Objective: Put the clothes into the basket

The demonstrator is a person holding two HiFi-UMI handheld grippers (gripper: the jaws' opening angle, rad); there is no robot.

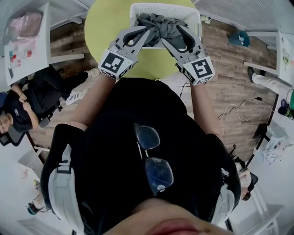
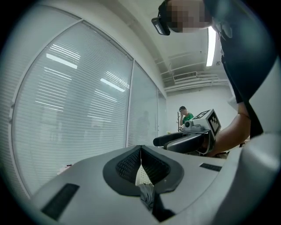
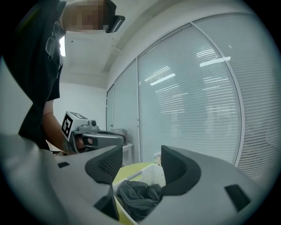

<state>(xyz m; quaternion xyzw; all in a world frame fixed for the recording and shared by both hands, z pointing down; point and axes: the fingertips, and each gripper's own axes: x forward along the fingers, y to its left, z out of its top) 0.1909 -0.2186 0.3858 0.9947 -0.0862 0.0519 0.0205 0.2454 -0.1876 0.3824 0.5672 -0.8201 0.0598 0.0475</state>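
grey clothes (image 1: 158, 23): in white basket (image 1: 165, 8) | left tool (image 1: 146, 33), right tool (image 1: 171, 33): at clothes

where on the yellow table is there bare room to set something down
Bare yellow table left of the white basket, and the strip on its near side. Crowded: the basket itself, full of grey clothes.

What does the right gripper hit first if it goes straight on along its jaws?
Likely the grey clothes heaped in the white basket: they sit straight ahead between the right gripper's open jaws. Depth is unclear, but nothing shows in front of them.
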